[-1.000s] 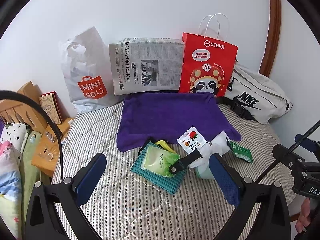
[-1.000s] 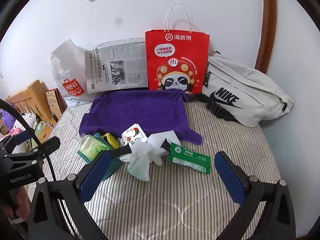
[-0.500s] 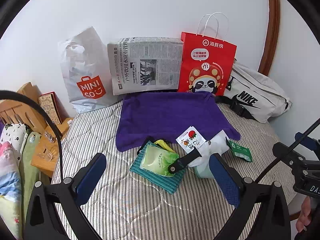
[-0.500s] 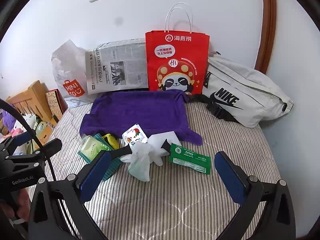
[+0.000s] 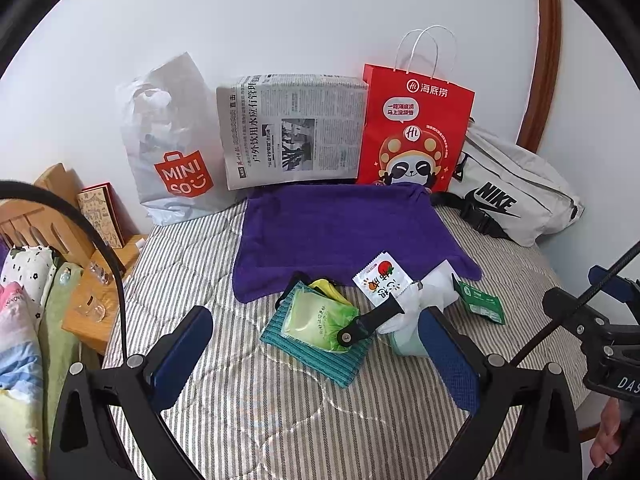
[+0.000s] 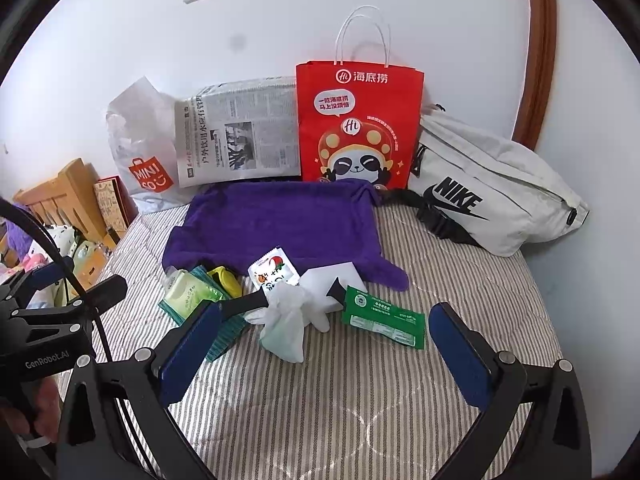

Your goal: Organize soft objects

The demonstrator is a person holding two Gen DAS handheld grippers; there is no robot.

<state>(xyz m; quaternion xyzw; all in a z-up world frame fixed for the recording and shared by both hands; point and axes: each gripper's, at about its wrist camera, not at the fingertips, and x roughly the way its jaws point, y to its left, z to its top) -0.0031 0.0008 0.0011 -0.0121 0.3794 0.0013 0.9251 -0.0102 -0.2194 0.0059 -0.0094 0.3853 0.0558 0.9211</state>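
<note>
MINISO bag [image 5: 176,148], NIKE pouch [image 6: 492,196] — both grippers (blue-padded) gape.

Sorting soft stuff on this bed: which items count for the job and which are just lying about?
Likely job items: purple towel, teal cloth, light green pouch, white plastic glove, green wipes pack.

Just lying about: red paper bag, newspaper, Nike bag, Miniso bag.

Towel [image 6: 276,224] lies mid-bed [image 6: 360,400]; bags [image 6: 358,128] and newspaper [image 6: 240,132] stand behind it; packets [image 6: 382,316] and glove [image 6: 288,320] lie nearer.
</note>
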